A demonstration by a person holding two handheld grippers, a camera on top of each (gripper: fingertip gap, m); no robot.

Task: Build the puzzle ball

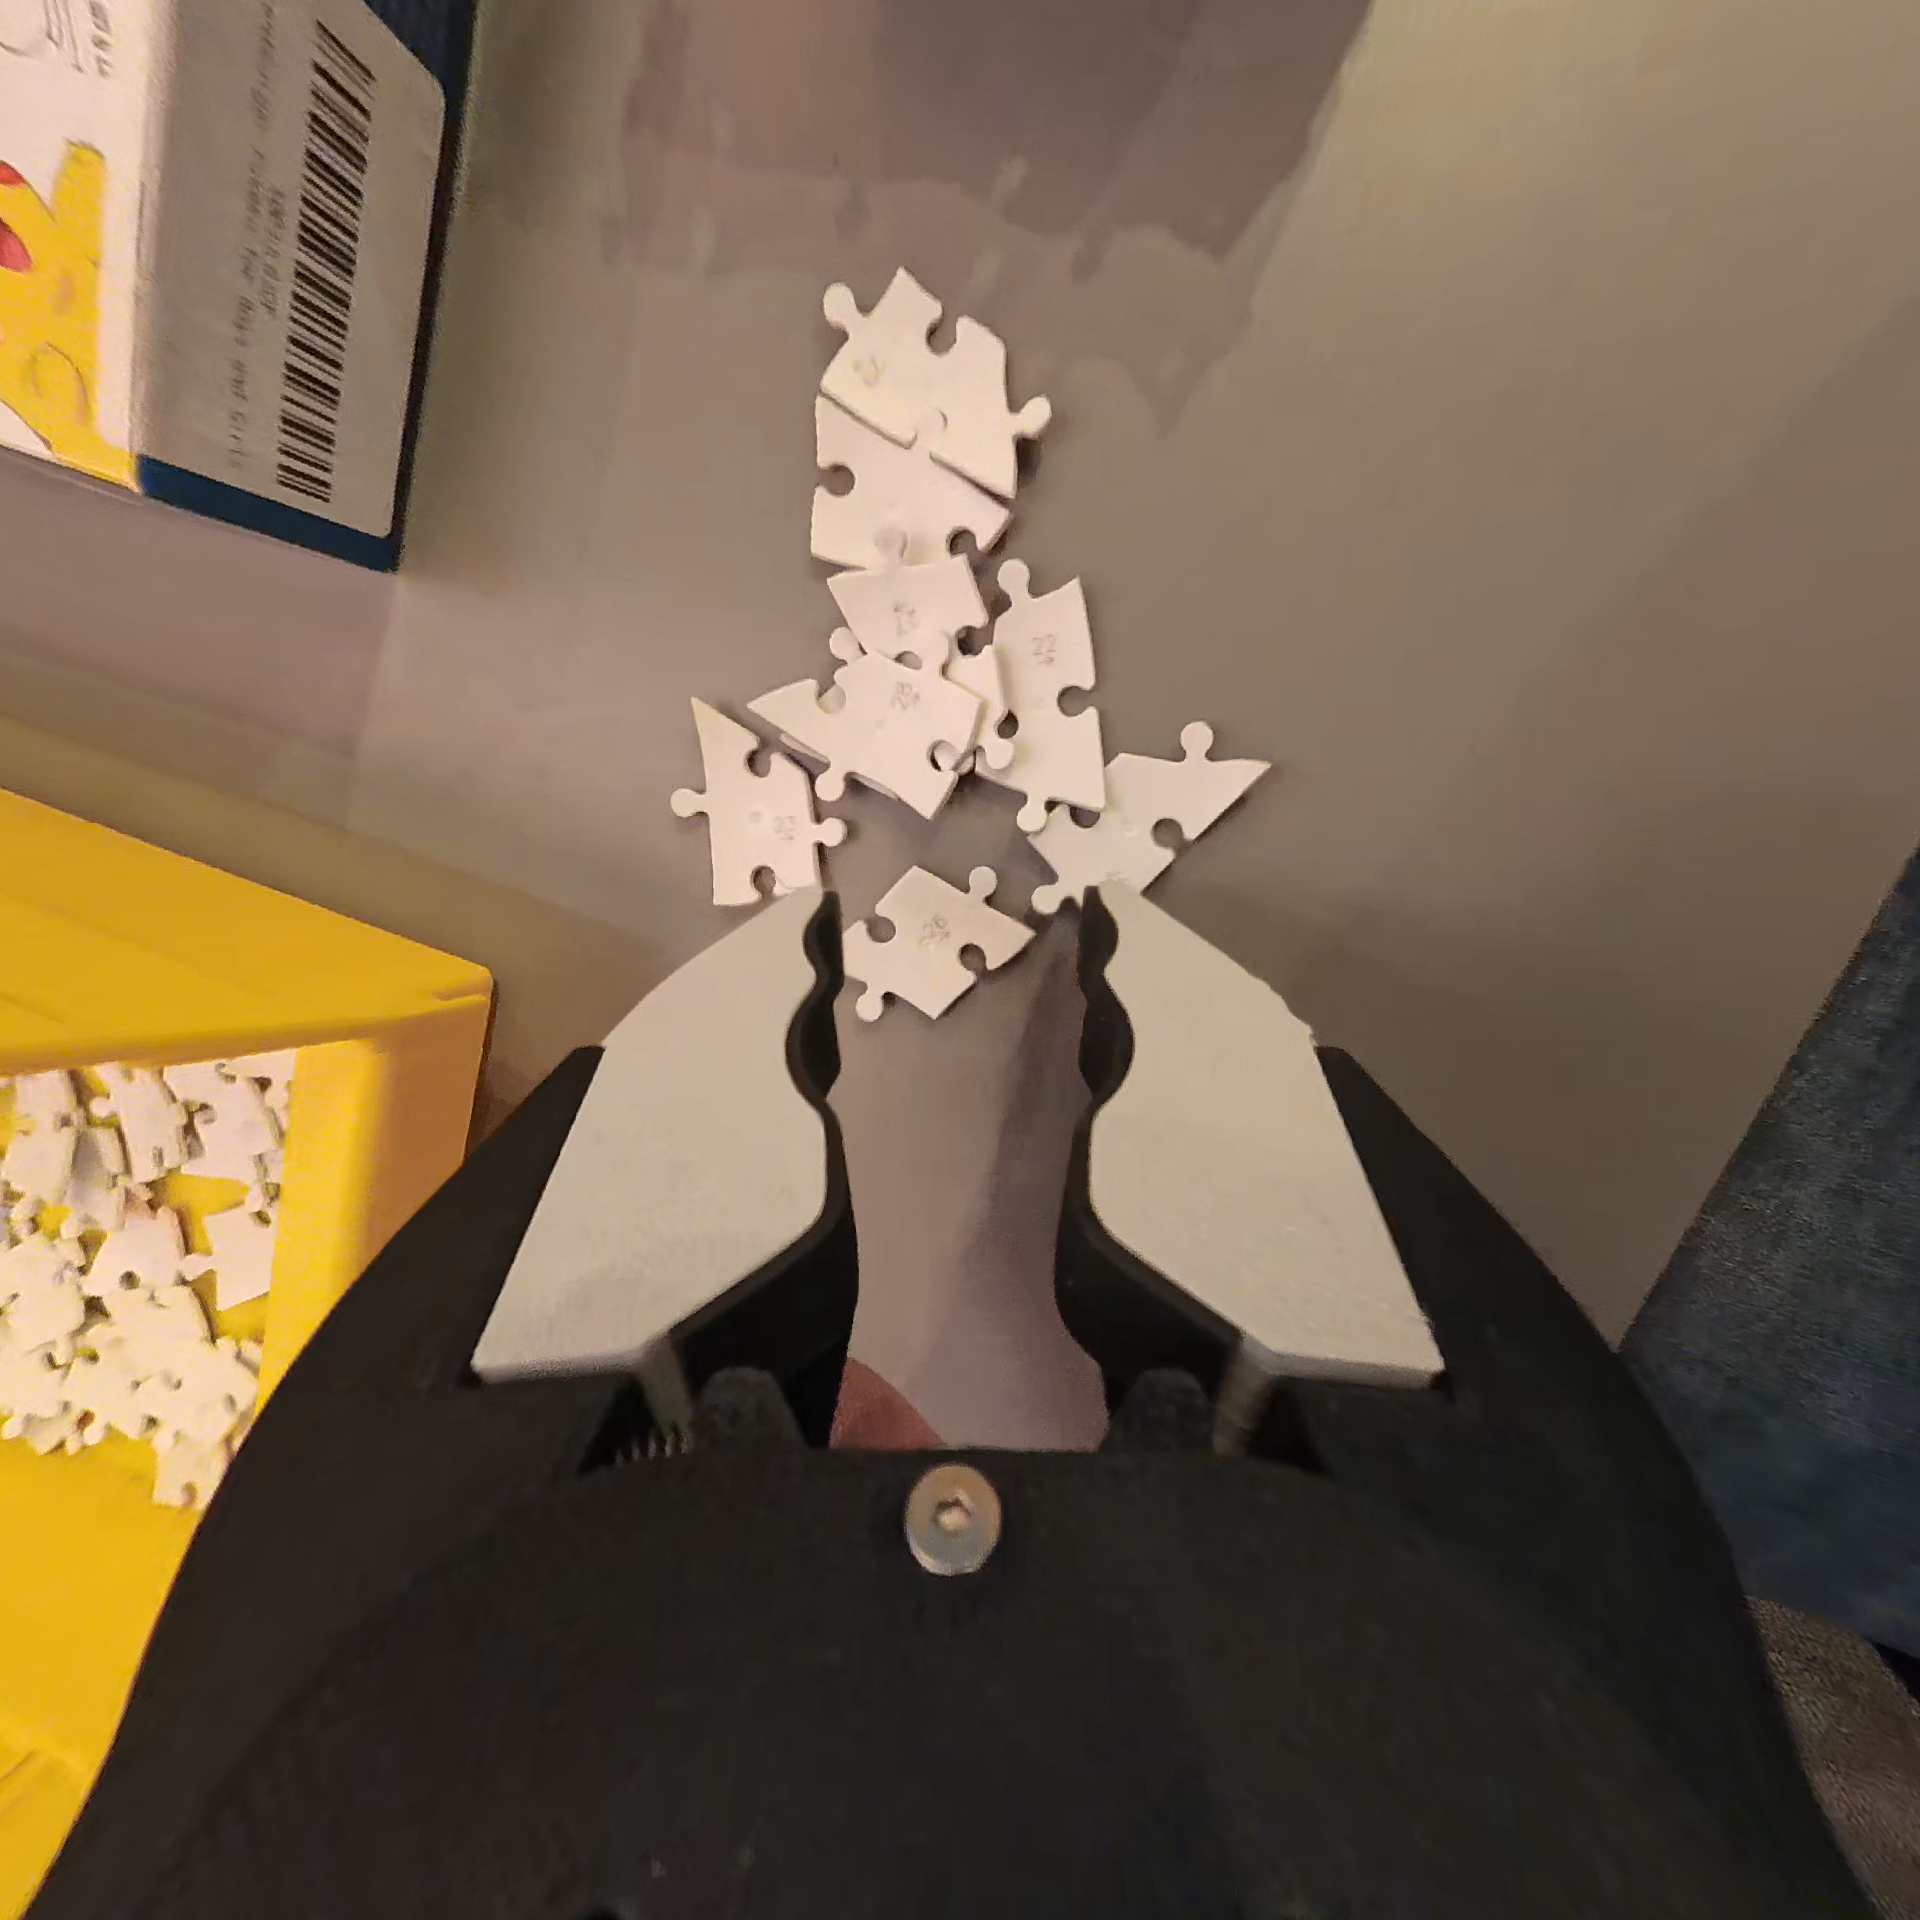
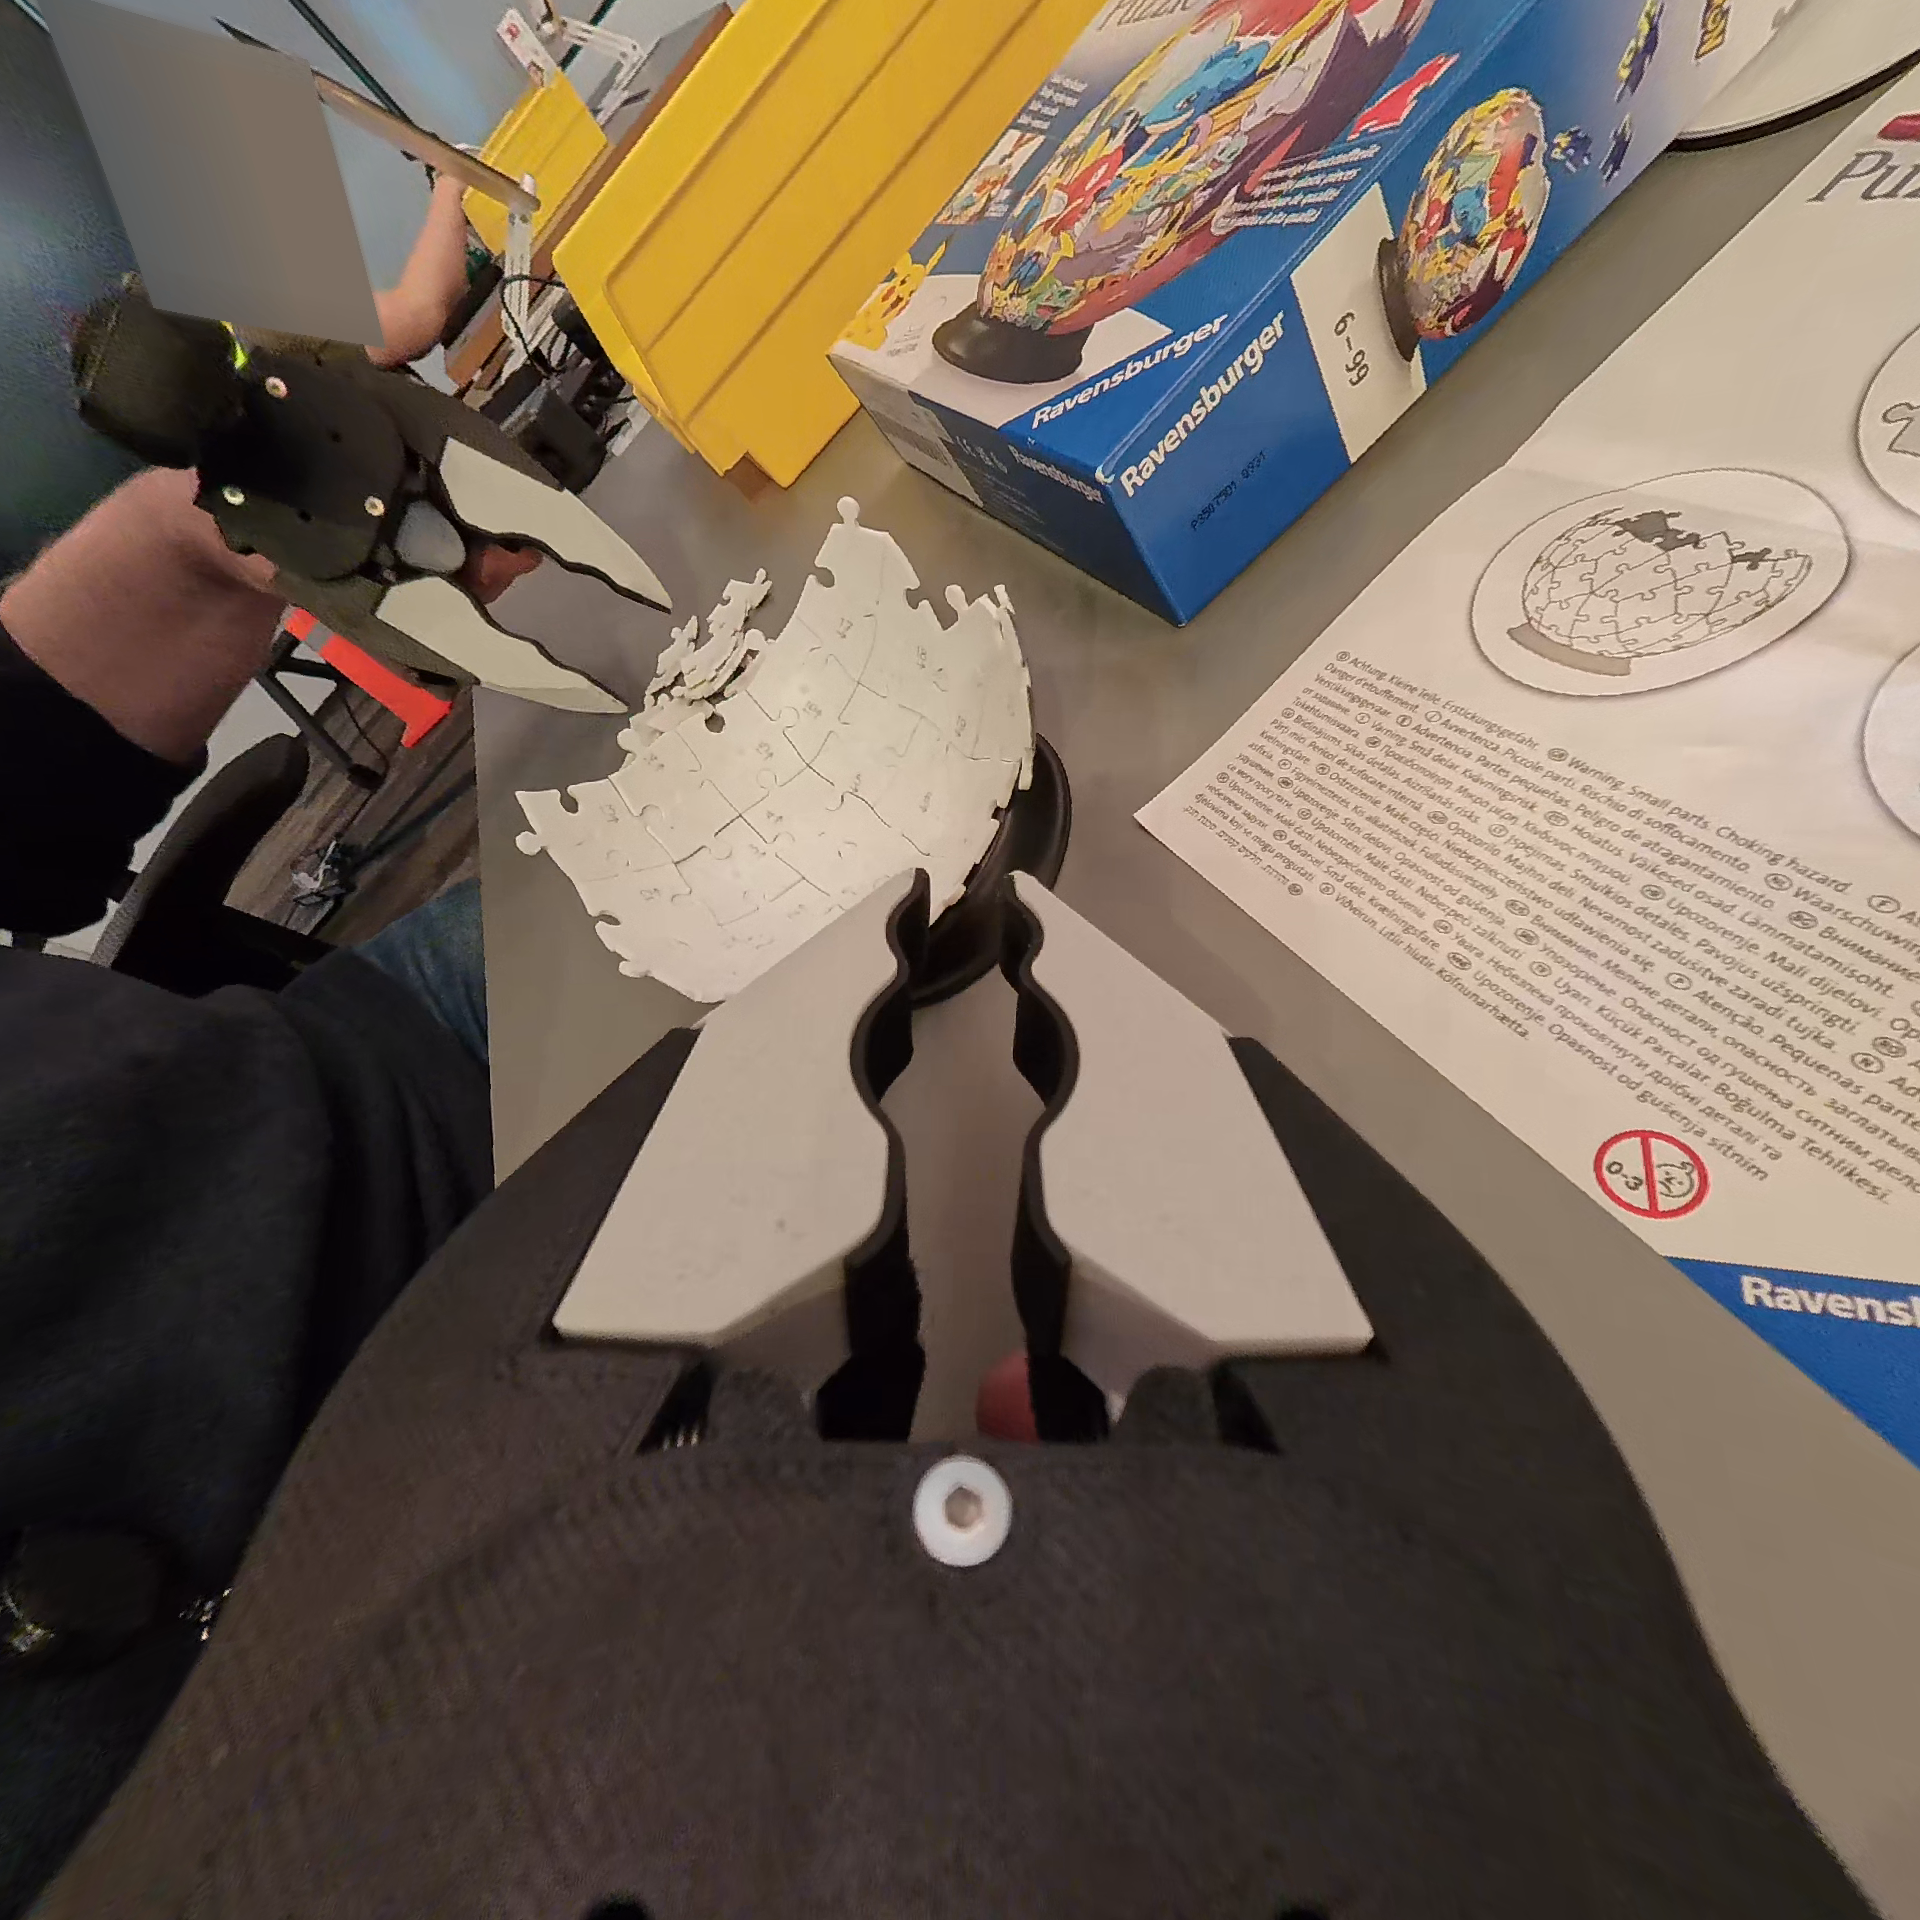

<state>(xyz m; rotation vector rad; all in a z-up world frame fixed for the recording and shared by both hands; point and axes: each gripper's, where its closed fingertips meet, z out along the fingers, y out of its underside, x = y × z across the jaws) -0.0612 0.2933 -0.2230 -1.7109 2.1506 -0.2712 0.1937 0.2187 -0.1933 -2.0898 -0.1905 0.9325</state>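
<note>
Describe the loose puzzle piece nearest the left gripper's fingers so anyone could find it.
On the grey table, right of the yellow bin, lies a cluster of white pieces. The nearest piece sits alone between the open left gripper fingertips, touching no other piece.

Grey tabletop (image 2: 1195, 727), dark office chair (image 2: 197, 831) beside it, wood-look floor (image 2: 343, 831).

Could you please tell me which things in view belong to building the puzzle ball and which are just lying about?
Part of the job:
- half-built ball on its black stand
- loose pieces
- left gripper, right gripper
- yellow bin of pieces
- instruction sheet

Lying about:
- puzzle box
</note>
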